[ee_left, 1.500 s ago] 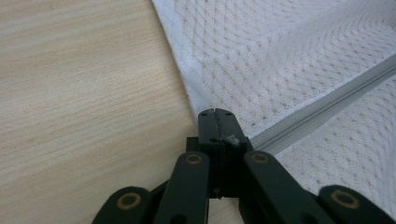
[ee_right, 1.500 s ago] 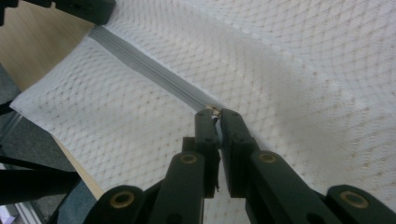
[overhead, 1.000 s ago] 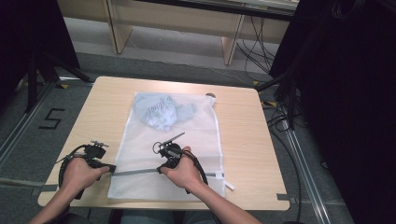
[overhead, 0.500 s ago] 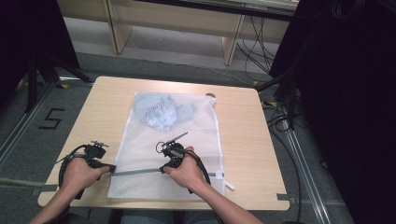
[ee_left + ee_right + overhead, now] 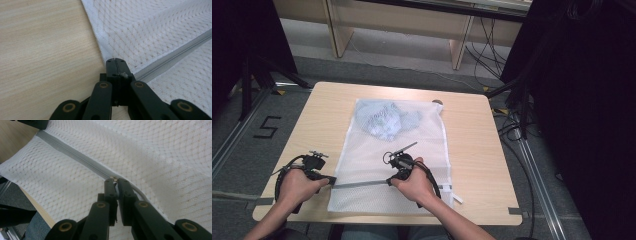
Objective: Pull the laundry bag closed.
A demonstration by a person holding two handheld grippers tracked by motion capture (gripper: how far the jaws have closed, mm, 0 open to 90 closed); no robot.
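Flat, white mesh laundry bag [image 5: 387, 165], grey zipper [image 5: 359, 184] (closed part), bluish cloth [image 5: 384, 120] inside

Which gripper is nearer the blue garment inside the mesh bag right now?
Right. The right gripper sits on the mesh bag, pinching the zipper near its middle, below the blue garment. The left gripper clamps the zipper's end at the bag's left edge, farther away.

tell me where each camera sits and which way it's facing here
High view: above the person's side, looking forward and down on the table; forearms and both hands show.
Left gripper view: on the left hand-held gripper, looking along its shut jaws at the mesh bag edge.
Right gripper view: on the right hand-held gripper, jaws pinching at the grey zipper.
Both gripper views share bag and zipper.
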